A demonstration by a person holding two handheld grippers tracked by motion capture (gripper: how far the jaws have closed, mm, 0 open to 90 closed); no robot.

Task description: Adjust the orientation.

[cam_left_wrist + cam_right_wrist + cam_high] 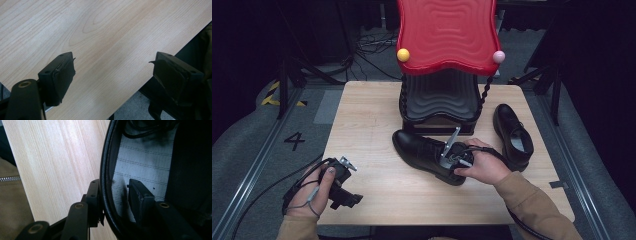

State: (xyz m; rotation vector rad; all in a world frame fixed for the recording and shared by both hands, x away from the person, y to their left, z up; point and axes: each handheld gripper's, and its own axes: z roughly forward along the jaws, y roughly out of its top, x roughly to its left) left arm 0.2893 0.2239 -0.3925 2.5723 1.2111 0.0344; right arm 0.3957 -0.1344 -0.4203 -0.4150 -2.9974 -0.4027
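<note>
Two black shoes on the table (pixel 377 115). Near shoe (pixel 419 150) lies mid-table; right tongs (pixel 116 197) straddle its collar rim, one jaw inside on the grey insole. Second shoe (pixel 512 135) near the right edge. Left tongs (pixel 112 75) spread wide, empty, over the front-left edge.

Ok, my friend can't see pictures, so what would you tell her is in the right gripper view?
The right tool straddles the rim of a black shoe, one jaw outside against the leather and the other inside over the pale lining, with a gap left there. The wooden table stretches away on the left, with a bit of tan zipped clothing at the edge.
</note>
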